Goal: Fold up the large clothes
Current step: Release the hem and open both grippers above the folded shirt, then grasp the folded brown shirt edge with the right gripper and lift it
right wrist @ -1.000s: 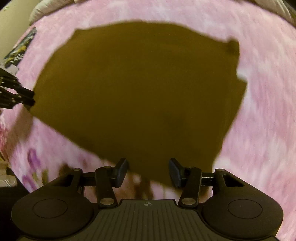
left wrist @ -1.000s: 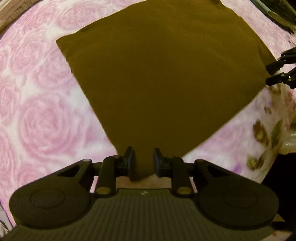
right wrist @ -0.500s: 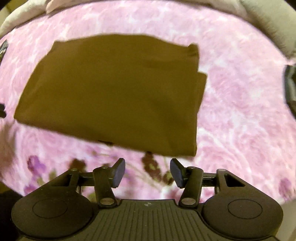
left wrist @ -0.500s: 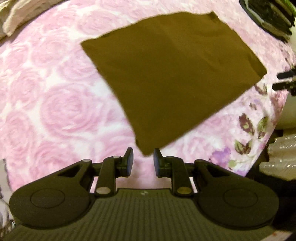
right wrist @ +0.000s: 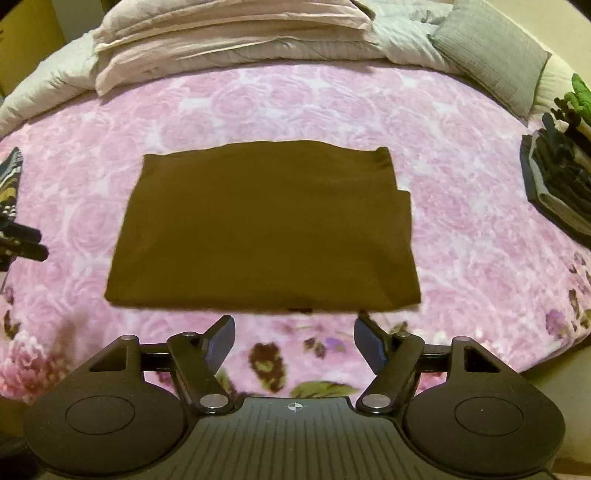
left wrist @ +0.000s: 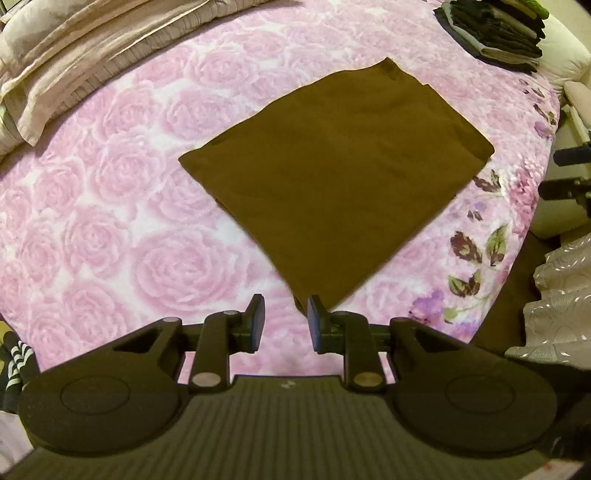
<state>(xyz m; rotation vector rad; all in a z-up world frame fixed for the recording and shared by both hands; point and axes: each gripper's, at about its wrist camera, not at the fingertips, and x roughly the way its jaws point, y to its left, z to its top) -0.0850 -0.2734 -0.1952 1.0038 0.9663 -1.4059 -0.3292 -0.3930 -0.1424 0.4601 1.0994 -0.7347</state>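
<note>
Nearest in the left wrist view, the left gripper (left wrist: 283,319) hangs above the bed with its jaws a narrow gap apart and nothing between them; the near corner of the brown garment (left wrist: 332,184) lies just beyond the fingertips, lower down on the blanket and apart from them. In the right wrist view the right gripper (right wrist: 294,334) has its jaws opening wide, also empty, with the garment's near edge (right wrist: 266,304) lying just past the tips and untouched.

The garment itself lies flat on the pink rose blanket (right wrist: 461,206), folded into a neat rectangle in the middle of the bed. At its far right corner a lower layer sticks out a little past the top one, so the layers are not quite flush there. No sleeves or loose parts show.

To the right, near the bed's edge, a stack of folded dark clothes (right wrist: 557,188) sits well apart from the brown piece. Farthest off, pillows and rumpled bedding (right wrist: 229,33) line the head of the bed.

Judging from this, the folding of this piece looks finished or nearly so, and both tools are clear of it. The next move probably calls for either one more fold to halve the rectangle, or picking the bundle up by its near edge with both grippers and carrying it to the stack on the right. Either way, each gripper would need to come down to the near edge and catch all layers together so the fold does not slip open.
</note>
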